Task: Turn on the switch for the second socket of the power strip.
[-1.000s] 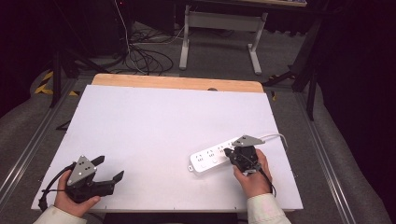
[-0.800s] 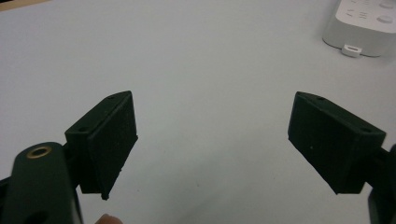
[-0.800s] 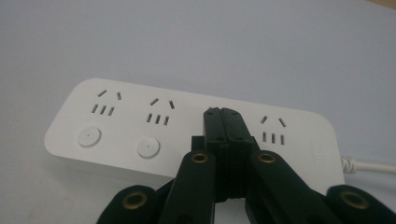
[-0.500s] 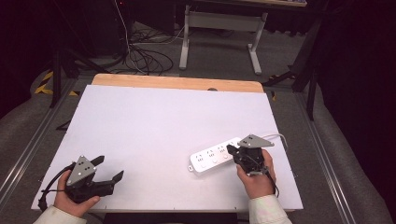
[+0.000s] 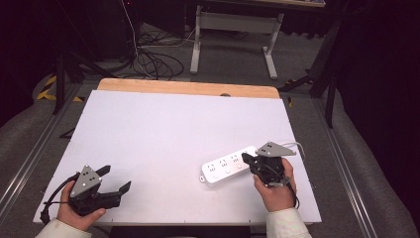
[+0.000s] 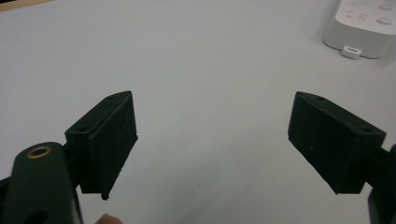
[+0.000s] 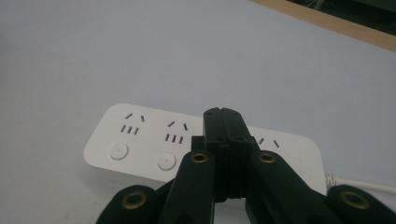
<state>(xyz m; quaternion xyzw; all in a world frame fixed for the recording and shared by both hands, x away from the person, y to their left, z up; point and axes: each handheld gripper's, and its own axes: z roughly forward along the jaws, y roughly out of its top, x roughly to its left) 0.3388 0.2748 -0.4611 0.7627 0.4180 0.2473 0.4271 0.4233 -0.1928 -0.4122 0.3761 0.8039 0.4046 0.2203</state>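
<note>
A white power strip point(image 5: 224, 169) lies flat on the white table at the right front, its white cable point(image 5: 298, 146) running off to the right. My right gripper point(image 5: 246, 159) is shut with nothing between its jaws, and its tip rests over the right part of the strip. In the right gripper view the shut tip point(image 7: 223, 115) covers the strip point(image 7: 140, 140) beside its third socket; two round buttons show to the left. My left gripper point(image 5: 116, 178) is open at the front left corner. Its pads point(image 6: 112, 140) stand wide apart over bare table, with the strip's end point(image 6: 364, 25) far ahead.
The table point(image 5: 163, 134) has a wooden strip point(image 5: 188, 88) along its far edge. Behind it on the floor are loose cables point(image 5: 148, 59) and a grey desk frame point(image 5: 233, 25). Metal rails run along both sides of the table.
The right hand and its shut gripper have shifted slightly to the right over the strip. The left gripper has stayed put and open.
</note>
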